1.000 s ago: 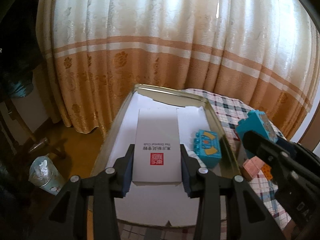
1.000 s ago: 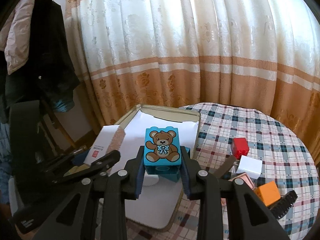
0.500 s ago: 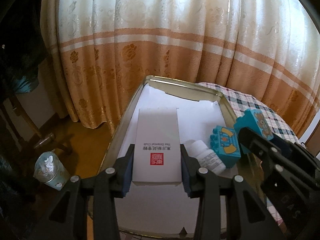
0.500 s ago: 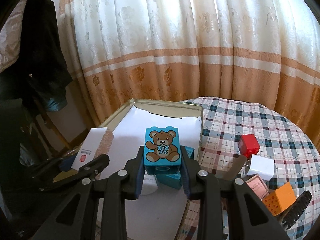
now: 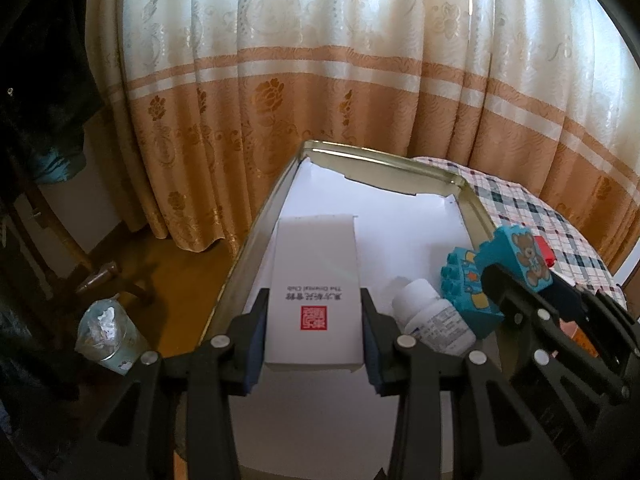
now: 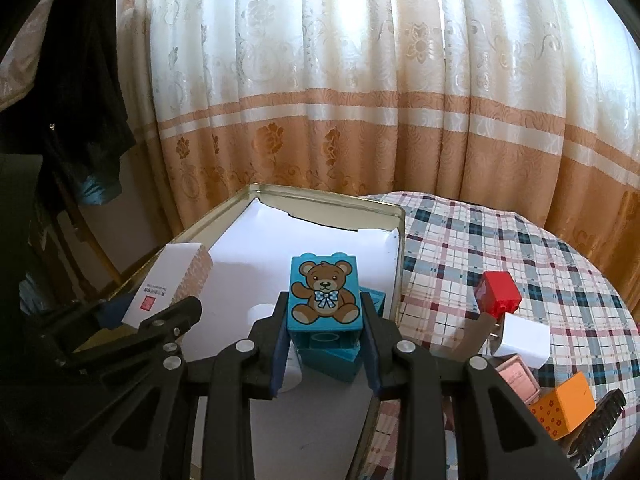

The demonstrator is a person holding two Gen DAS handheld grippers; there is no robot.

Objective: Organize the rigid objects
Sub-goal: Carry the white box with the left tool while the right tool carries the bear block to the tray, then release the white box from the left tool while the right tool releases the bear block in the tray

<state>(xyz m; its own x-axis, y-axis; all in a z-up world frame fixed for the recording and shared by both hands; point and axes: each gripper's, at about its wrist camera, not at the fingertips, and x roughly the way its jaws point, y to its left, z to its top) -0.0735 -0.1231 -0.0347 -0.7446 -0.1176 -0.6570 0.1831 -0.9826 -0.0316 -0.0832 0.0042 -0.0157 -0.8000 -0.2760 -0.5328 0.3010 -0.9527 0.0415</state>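
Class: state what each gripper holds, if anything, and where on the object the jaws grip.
Left gripper: white box, by its long sides. Right gripper: bear block, by its two side faces.

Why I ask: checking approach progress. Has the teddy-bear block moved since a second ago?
Yes. The teddy-bear block, clamped in the right gripper, has advanced over the tin tray's paper lining, nearer the blue block lying inside.

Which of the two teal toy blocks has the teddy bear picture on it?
The teddy bear block, held in the right tool; the other teal block lies in the tin.
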